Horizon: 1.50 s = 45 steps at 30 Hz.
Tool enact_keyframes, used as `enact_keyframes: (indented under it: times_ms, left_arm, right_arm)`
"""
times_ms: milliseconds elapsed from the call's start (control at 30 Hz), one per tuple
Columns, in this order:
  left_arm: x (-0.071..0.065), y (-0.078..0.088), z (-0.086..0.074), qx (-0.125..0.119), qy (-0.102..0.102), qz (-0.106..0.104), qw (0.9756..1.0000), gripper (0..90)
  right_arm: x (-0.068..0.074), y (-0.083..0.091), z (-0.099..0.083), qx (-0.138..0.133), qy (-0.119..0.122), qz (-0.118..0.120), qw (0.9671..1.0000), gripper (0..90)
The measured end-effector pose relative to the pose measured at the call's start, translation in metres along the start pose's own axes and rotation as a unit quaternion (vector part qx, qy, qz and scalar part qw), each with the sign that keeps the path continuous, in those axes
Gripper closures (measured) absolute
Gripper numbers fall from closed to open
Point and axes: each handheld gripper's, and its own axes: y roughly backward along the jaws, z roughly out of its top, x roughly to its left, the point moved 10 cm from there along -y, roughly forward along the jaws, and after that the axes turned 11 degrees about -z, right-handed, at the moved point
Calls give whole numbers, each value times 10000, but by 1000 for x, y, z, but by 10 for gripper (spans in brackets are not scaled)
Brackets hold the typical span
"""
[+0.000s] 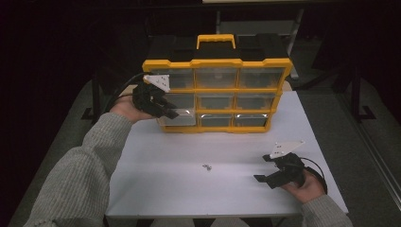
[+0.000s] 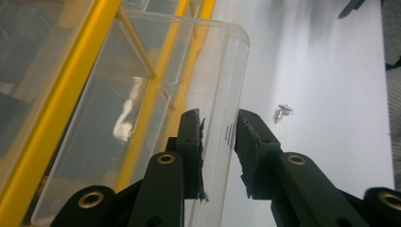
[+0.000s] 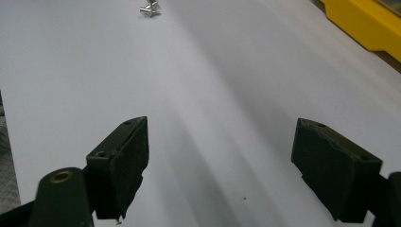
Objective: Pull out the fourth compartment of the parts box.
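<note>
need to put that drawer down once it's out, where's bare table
Bare table lies front left, between the drawer and the near edge, and between the screws and the organizer. It is crowded front right around the right tool.

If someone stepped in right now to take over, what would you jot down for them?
Left gripper: jaws around the front wall of the clear plastic drawer, bottom-left of the yellow organiser box; contact unclear. The drawer sits partly pulled out.
Right gripper: open, holding nothing, low over the white table.
Small metal screws lie loose mid-table.
Left, probably: open the drawer fully and put the screws in.
</note>
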Motion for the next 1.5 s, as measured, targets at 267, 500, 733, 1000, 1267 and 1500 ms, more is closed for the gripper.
enact_keyframes:
  times_ms: [267,500,733,1000,1267,1500]
  left_arm:
    - [-7,1,-1,-28,-67,-89,9999,726]
    - [-12,1,-3,-14,-135,-160,9998,730]
    - [-14,0,-4,-1,-134,-180,9997,730]
    - [-15,0,-6,-118,-113,-179,9997,722]
    - [-17,5,-4,-269,-80,-118,9995,663]
    - [-23,21,-4,-533,-60,19,9986,621]
  right_arm:
    - [1,-1,0,1,5,20,10000,187]
    - [2,-1,0,18,-33,34,10000,187]
    - [2,-1,0,22,-30,38,10000,187]
    - [2,-1,-1,37,-13,32,10000,187]
    - [2,-2,-1,58,-15,38,10000,185]
    - [2,-2,-1,57,-23,30,10000,185]
